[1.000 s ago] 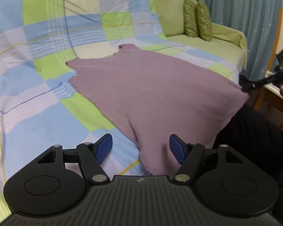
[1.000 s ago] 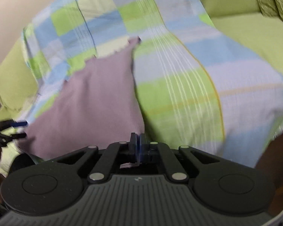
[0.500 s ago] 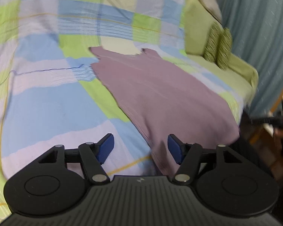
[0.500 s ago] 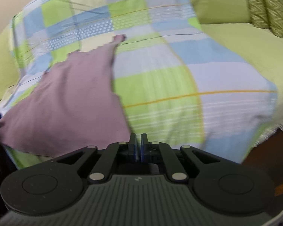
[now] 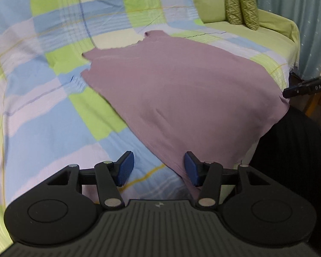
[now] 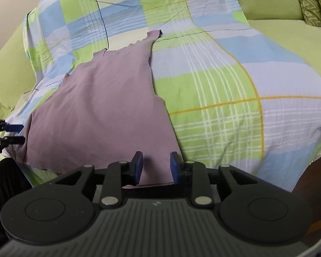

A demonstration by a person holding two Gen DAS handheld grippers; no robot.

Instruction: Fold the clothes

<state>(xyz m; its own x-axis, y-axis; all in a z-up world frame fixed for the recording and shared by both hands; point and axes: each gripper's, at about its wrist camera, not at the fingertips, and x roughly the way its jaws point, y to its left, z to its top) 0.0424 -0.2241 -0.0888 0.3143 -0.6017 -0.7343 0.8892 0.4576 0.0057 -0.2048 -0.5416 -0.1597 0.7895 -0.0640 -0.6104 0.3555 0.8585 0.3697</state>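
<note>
While the mauve garment (image 5: 182, 98) lies flat on the checked bedspread (image 5: 53, 117), the right gripper (image 6: 156, 167) is opening, near hem between its pads, not pinched. Left gripper (image 5: 158, 169) hangs agape at the other hem corner, gripping nothing.

Both wrist views look down, close, sharing the mauve garment (image 5: 182, 98).

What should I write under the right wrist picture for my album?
Right gripper opening over the hem of a purple top spread on a checked blanket.
</note>
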